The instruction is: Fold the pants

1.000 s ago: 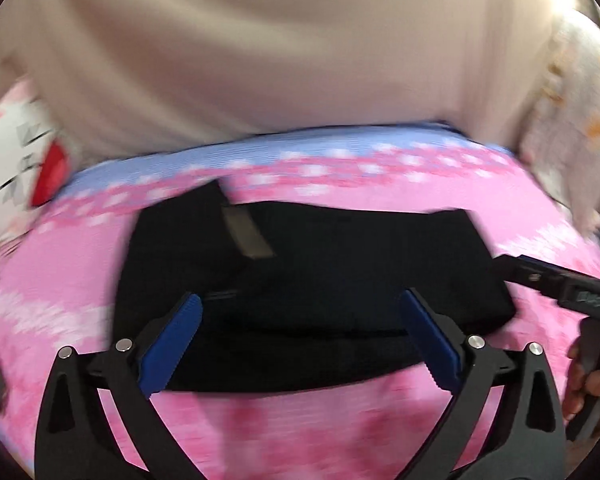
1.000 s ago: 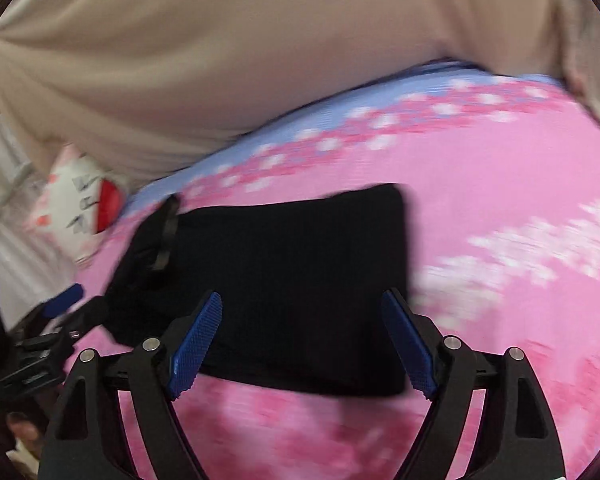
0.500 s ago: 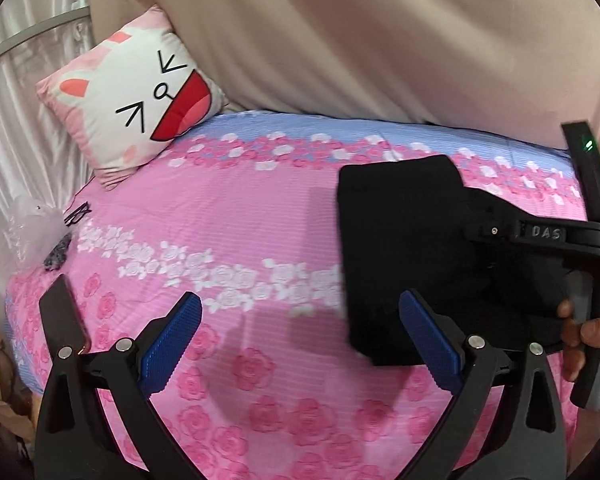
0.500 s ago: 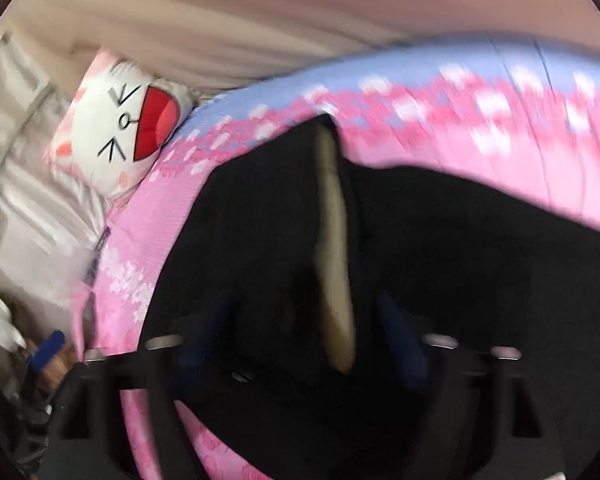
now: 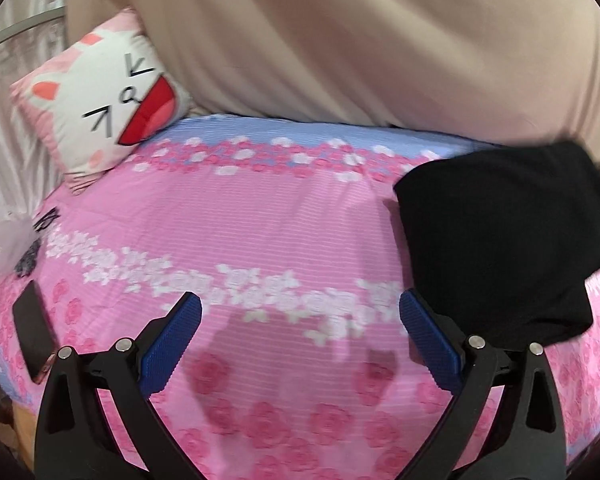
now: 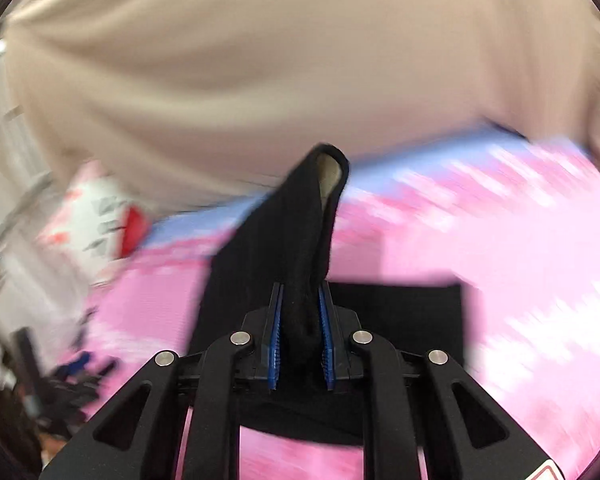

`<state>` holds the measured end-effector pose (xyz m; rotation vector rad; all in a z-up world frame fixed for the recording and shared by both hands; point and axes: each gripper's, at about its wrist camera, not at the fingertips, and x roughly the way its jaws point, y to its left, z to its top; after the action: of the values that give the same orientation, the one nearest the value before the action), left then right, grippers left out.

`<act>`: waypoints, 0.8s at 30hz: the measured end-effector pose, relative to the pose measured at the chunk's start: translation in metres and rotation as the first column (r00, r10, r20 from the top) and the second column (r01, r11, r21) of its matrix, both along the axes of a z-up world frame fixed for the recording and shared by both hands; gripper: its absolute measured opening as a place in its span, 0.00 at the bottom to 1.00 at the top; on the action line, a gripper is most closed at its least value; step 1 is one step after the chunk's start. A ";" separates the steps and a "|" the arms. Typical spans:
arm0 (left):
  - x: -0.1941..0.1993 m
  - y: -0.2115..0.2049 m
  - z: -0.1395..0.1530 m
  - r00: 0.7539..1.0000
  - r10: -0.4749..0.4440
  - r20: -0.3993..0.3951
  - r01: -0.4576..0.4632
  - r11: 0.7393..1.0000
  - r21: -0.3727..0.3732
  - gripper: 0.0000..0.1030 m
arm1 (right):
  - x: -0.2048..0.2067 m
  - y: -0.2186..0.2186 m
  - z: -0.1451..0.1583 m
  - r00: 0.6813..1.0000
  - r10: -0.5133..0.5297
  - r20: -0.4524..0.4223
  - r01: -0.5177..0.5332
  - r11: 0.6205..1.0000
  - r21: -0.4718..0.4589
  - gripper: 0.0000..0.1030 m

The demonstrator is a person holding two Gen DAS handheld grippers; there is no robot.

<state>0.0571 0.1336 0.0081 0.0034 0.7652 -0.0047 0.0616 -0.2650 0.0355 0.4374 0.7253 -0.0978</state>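
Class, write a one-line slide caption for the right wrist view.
Right gripper closing on a raised fold of the black pants above the pink bedsheet.

Pants (image 5: 504,240) on bed (image 5: 260,240), right of pillow (image 5: 104,96).

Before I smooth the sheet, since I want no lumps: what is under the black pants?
Only the pink floral bedsheet shows around and below the black pants. The right gripper is closing on a raised fold. Whatever lies beneath the flat part is covered.
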 end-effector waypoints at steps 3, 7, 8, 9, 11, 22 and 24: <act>0.006 -0.027 -0.006 0.999 -0.042 -0.018 0.042 0.999 0.016 0.95 | -0.016 -0.039 -0.058 0.983 -0.097 -0.156 0.095 0.995 -0.019 0.20; 0.013 -0.074 -0.008 0.993 -0.112 -0.028 0.113 0.993 0.040 0.95 | -0.029 -0.053 -0.078 0.985 -0.108 -0.138 0.115 0.992 0.045 0.31; 0.013 -0.085 -0.007 0.992 -0.123 -0.028 0.124 0.991 0.051 0.95 | -0.031 -0.051 -0.069 0.984 -0.128 -0.125 0.128 0.992 -0.010 0.31; 0.012 -0.093 -0.006 0.991 -0.134 -0.027 0.136 0.989 0.053 0.95 | -0.033 -0.049 -0.057 0.983 -0.150 -0.106 0.143 0.987 -0.073 0.33; 0.011 -0.108 -0.004 0.987 -0.162 -0.019 0.162 0.985 0.053 0.95 | -0.033 -0.039 -0.033 0.990 -0.129 -0.050 0.121 0.983 -0.141 0.33; 0.034 -0.137 -0.056 0.975 -0.159 -0.157 0.175 0.980 0.095 0.96 | 0.047 -0.045 -0.080 0.981 0.078 -0.175 -0.078 0.997 0.007 0.19; 0.033 -0.129 -0.053 0.975 -0.160 -0.155 0.171 0.984 0.057 0.96 | 0.048 -0.034 -0.053 0.989 0.092 -0.113 -0.094 0.996 -0.011 0.24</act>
<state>0.0898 0.0043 -0.0447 0.1350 0.9138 -0.1384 0.1098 -0.2987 -0.0179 0.3845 0.8537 -0.0403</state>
